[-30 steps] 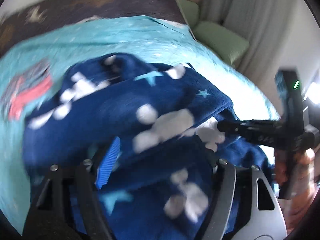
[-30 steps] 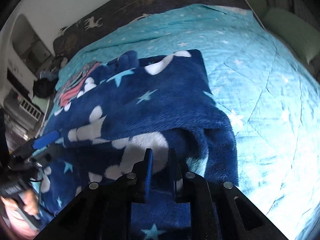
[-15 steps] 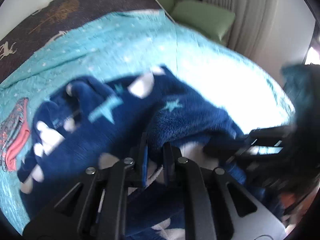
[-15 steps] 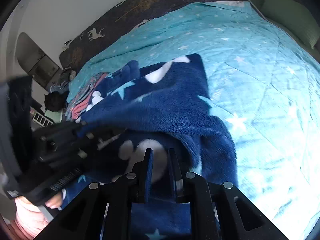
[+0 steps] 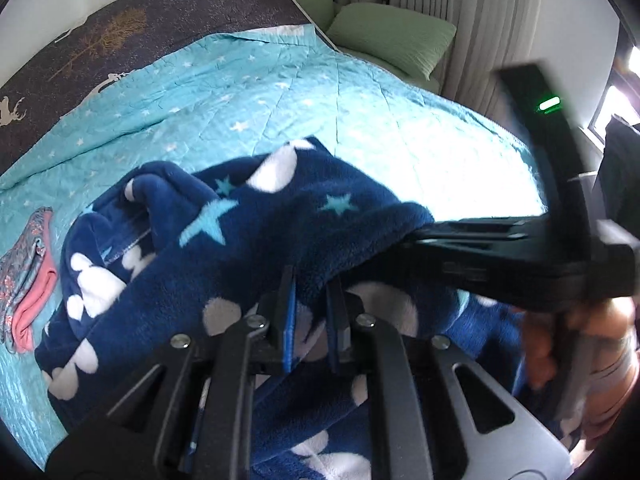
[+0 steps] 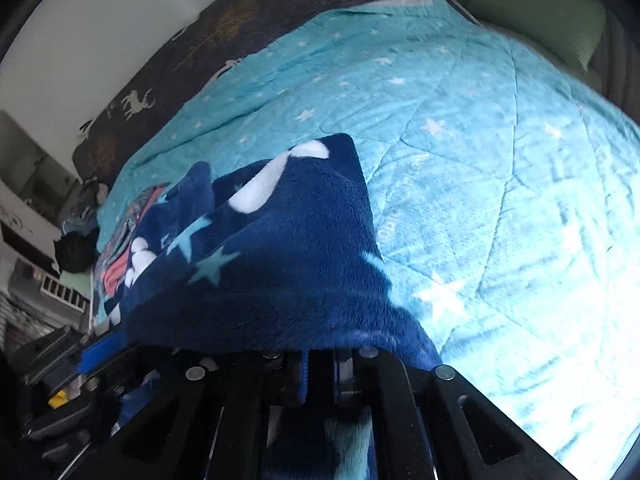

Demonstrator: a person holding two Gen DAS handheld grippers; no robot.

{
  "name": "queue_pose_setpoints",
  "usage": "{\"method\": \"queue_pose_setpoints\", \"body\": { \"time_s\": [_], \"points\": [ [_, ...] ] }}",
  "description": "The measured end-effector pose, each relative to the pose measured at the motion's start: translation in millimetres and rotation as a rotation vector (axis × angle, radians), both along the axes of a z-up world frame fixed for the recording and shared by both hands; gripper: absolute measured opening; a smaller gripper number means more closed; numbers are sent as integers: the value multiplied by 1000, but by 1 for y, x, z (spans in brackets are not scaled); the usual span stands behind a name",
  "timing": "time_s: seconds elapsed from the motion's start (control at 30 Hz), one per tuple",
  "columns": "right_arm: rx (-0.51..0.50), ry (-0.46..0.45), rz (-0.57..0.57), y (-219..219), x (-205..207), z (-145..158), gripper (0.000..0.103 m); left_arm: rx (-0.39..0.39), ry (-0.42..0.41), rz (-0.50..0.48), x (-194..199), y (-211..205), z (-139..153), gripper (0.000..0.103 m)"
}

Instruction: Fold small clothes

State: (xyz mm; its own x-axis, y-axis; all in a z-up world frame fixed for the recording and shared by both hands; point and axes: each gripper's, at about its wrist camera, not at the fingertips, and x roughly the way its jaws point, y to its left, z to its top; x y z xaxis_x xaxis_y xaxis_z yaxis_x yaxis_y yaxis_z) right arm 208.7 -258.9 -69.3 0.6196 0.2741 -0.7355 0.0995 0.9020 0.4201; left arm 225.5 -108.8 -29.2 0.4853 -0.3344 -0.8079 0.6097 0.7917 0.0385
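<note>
A navy fleece garment (image 5: pixel 248 232) with white shapes and pale blue stars lies on the turquoise bedspread (image 5: pixel 248 92). My left gripper (image 5: pixel 312 284) is shut on a folded edge of it near the front. My right gripper (image 6: pixel 320 354) is shut on the same lifted edge, and the cloth drapes over its fingers. The garment (image 6: pixel 280 248) runs away from me toward the far left. The right gripper's body (image 5: pixel 500 256) crosses the left wrist view at the right. The left gripper (image 6: pixel 100 350) shows at the lower left of the right wrist view.
A folded pink and patterned garment (image 5: pixel 28 280) lies at the bed's left side. A dark deer-print cover (image 5: pixel 132 20) spans the head of the bed. Green cushions (image 5: pixel 392 36) and curtains (image 5: pixel 500 20) stand at the far right. Furniture (image 6: pixel 32 216) stands left of the bed.
My left gripper went from open to shut on the garment's edge. Both grippers have lifted that edge and carried it forward over the rest of the garment.
</note>
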Motion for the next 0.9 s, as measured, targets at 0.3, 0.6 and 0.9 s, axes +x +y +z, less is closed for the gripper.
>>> {"method": "queue_pose_setpoints", "body": {
  "time_s": [0.3,0.6,0.9],
  "points": [
    [-181,16,32,-17,-57,0,32,86,-15,37,-41,54,-27,33],
    [-184,-75,109,7,-56,18,39,-157,67,504,-60,204,-18,42],
    [-308,53,174,50,-40,-20,61,-213,158,521,-46,211,-35,50]
  ]
}}
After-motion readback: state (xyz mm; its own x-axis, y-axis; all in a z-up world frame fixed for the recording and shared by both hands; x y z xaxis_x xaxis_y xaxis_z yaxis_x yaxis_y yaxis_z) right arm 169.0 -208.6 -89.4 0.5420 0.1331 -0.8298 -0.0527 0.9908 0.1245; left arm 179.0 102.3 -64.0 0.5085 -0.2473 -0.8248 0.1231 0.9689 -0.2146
